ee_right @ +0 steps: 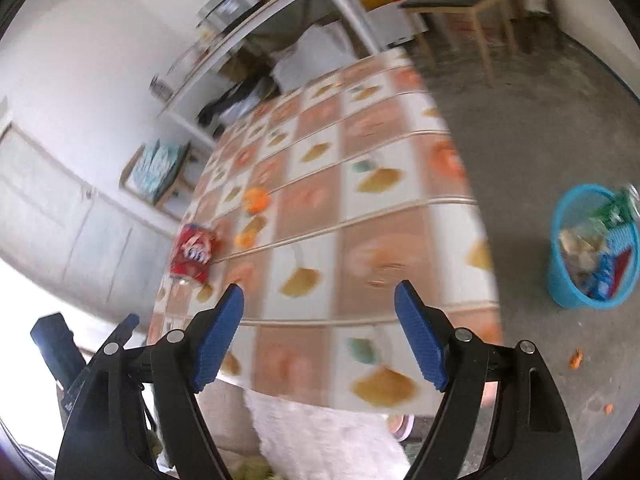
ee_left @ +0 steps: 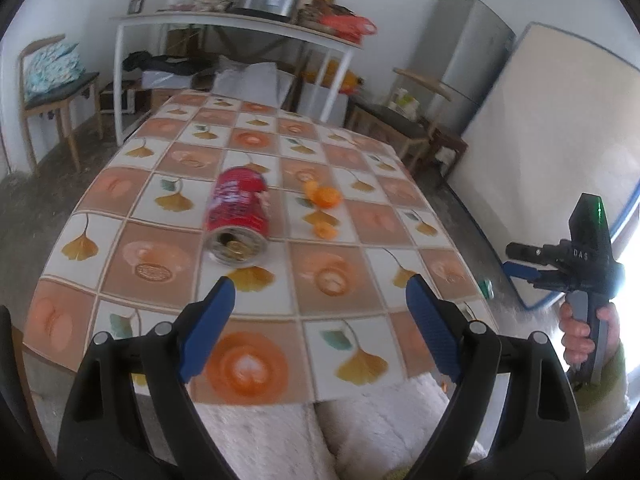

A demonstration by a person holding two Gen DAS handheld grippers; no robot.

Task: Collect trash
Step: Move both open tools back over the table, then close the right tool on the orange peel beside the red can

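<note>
A red drink can (ee_left: 236,216) lies on its side on the tiled tablecloth (ee_left: 332,320), its open end toward me. Orange peel pieces (ee_left: 324,196) lie just to its right. My left gripper (ee_left: 320,292) hovers open above the table's near edge, short of the can, with nothing between its blue pads. The right gripper (ee_left: 520,260) is held in a hand beyond the table's right side. In the right wrist view, the right gripper (ee_right: 320,300) is open and empty over the near edge. The can (ee_right: 192,254) and peels (ee_right: 256,200) lie far left. A blue trash basket (ee_right: 588,248) stands on the floor.
A white shelf table (ee_left: 236,20) with pots stands behind the table, and a chair with a cushion (ee_left: 56,76) is on the left. A fridge (ee_left: 460,60) and a leaning board (ee_left: 552,140) are on the right. Orange scraps (ee_right: 576,358) lie on the floor near the basket.
</note>
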